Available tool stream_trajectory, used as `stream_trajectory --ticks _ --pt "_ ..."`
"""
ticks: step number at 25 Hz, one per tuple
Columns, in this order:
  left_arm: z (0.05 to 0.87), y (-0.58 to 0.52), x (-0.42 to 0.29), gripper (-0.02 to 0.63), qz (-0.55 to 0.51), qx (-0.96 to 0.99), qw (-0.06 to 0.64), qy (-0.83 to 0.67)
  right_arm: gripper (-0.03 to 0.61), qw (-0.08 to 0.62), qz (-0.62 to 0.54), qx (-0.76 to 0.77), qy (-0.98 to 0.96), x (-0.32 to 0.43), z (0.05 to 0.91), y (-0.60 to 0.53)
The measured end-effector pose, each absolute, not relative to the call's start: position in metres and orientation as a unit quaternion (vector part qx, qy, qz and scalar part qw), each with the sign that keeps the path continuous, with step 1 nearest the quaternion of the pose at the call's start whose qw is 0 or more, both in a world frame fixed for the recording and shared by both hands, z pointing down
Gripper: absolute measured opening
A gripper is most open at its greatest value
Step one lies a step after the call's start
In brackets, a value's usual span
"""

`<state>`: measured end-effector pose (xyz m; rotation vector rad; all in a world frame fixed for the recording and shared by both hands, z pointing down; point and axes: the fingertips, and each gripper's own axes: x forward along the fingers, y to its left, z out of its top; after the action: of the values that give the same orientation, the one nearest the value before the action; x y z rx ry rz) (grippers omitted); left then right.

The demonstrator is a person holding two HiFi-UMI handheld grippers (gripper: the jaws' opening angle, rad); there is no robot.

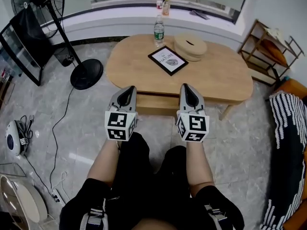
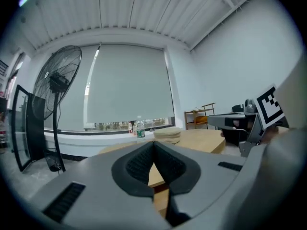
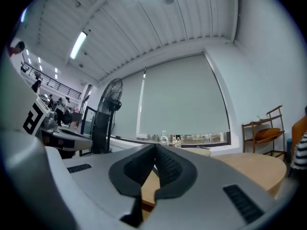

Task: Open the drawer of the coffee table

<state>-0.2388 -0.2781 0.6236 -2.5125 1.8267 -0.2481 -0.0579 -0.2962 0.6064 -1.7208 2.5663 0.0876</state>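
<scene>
Living-room setup, home-style furnishing inside what looked like a bigger hall.
Low oval wooden counter (image 1: 225,75) carried a framed picture (image 1: 168,60) and a water bottle (image 1: 159,31). A pedestal fan (image 1: 87,74) stood beside it on a glossy marble-look tiled floor (image 1: 57,104). A wooden shelf rack (image 1: 266,49) was in the corner, and a striped throw (image 1: 288,143) lay over seating at the right edge. The long window ledge (image 1: 120,18) held more bottles under a drawn roller blind (image 2: 127,85). Less homely: slatted ceiling (image 3: 158,18) with strip lights (image 3: 76,44), and several people (image 3: 61,103) stood far back in the right gripper view.
</scene>
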Motion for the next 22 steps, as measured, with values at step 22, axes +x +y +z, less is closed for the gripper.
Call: stream_trajectory --ticks 22 --pt "0.032 -0.251 -0.235 0.02 -0.027 -0.833 -0.021 0.553 0.014 0.073 0.01 -0.563 0.823 -0.071 0.018 -0.276"
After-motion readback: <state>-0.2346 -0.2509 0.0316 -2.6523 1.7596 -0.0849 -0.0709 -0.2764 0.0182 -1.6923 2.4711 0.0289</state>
